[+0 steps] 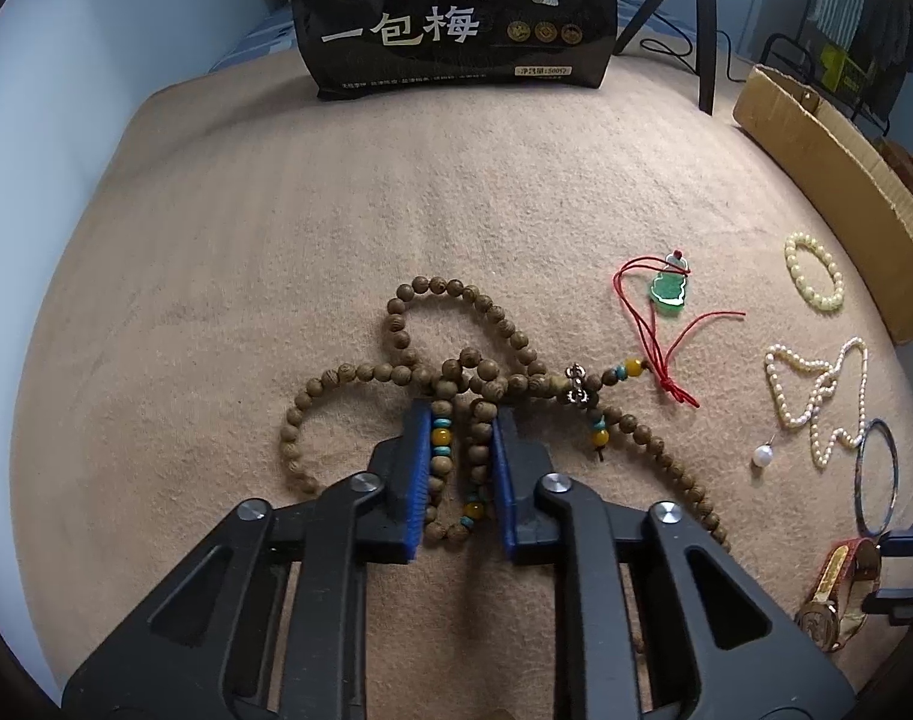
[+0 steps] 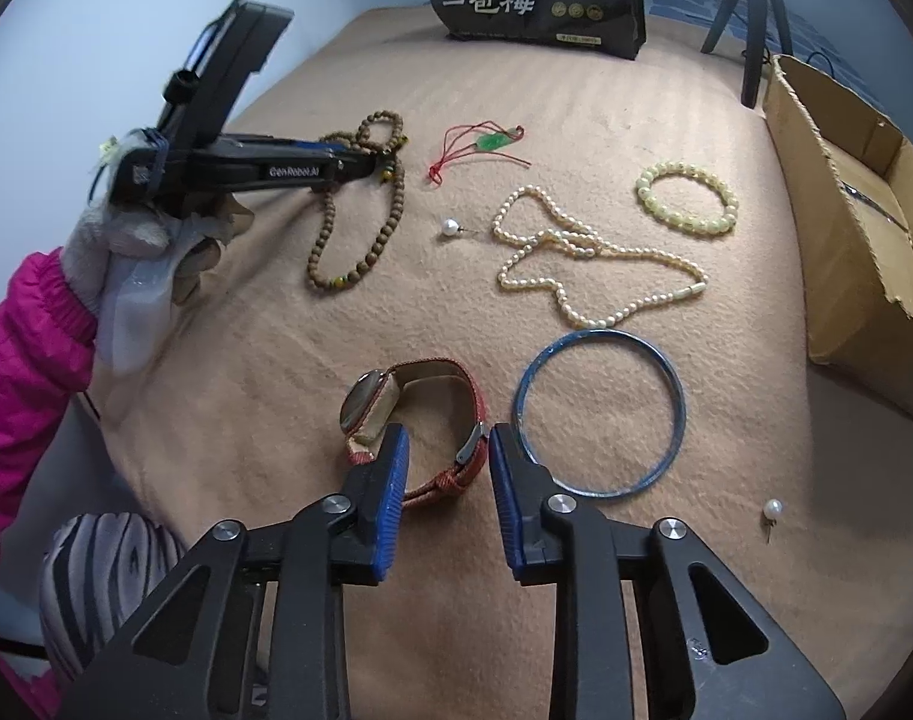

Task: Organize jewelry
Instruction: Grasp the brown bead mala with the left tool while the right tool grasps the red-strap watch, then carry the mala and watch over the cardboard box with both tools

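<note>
The left hand-held gripper [image 1: 461, 420] sits low over the wooden bead necklace [image 1: 456, 324] on the tan blanket [image 1: 276, 210], its blue pads parted narrowly with two bead strands between them, not visibly pinched. The right hand-held gripper [image 2: 447, 438] is spread wide around the red-strapped watch [image 2: 408, 414]; at its 1 o'clock lies the blue bangle [image 2: 600, 414], with the pearl necklace [image 2: 576, 252] beyond.

On the blanket [image 2: 576, 120], the wooden bead string [image 2: 390, 204] lies far left, the pendant [image 2: 495, 141] just right of it. The pearl necklace [image 2: 576, 252] sits mid-scene, the bead bracelet [image 2: 687, 198] to its far right. Nearest lie the watch [image 2: 420, 414] and, right of it, the bangle [image 2: 600, 414]; the cardboard box [image 2: 864, 228] stands at the right edge.
</note>
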Motion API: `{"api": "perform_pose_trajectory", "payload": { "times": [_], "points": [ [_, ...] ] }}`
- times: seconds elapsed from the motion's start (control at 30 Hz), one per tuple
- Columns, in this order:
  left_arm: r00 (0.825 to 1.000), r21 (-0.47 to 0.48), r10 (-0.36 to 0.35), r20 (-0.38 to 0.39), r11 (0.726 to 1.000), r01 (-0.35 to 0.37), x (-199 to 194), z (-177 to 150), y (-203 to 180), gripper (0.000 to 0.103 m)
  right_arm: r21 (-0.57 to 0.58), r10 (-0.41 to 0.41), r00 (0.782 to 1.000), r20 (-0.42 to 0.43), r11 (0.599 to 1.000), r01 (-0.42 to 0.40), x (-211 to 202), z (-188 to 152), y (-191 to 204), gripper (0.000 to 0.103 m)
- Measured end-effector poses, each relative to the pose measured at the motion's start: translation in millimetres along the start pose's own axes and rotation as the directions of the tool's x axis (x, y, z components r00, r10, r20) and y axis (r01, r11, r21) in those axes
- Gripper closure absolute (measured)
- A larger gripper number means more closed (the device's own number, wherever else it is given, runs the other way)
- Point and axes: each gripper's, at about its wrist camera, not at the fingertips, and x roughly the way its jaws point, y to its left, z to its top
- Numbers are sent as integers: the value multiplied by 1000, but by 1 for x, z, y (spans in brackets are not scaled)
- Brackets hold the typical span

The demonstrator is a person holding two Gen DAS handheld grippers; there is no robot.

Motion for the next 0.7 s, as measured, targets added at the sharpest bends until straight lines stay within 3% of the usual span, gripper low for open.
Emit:
{"api": "perform_pose_trajectory", "payload": {
  "times": [0.07, 0.2, 0.3, 0.7],
  "points": [
    [1000, -16, -9, 7, 1000, 9, -1, 0, 2, 91, -12, -25, 1000, -17, 1000, 25, 6, 1, 2, 78],
    [999, -69, -41, 19, 997, 43, -4, 0, 9, 92, -33, -57, 998, -37, 998, 56, 15, 0, 3, 88],
    [996, -124, -82, 36, 989, 86, -12, -2, 16, 93, -8, -35, 999, -15, 999, 35, 11, -1, 0, 95],
    [976, -176, -141, 165, 970, 169, -82, 1, 24, 93, -10, -94, 990, 105, 995, 95, -30, -3, 5, 96]
  ]
}}
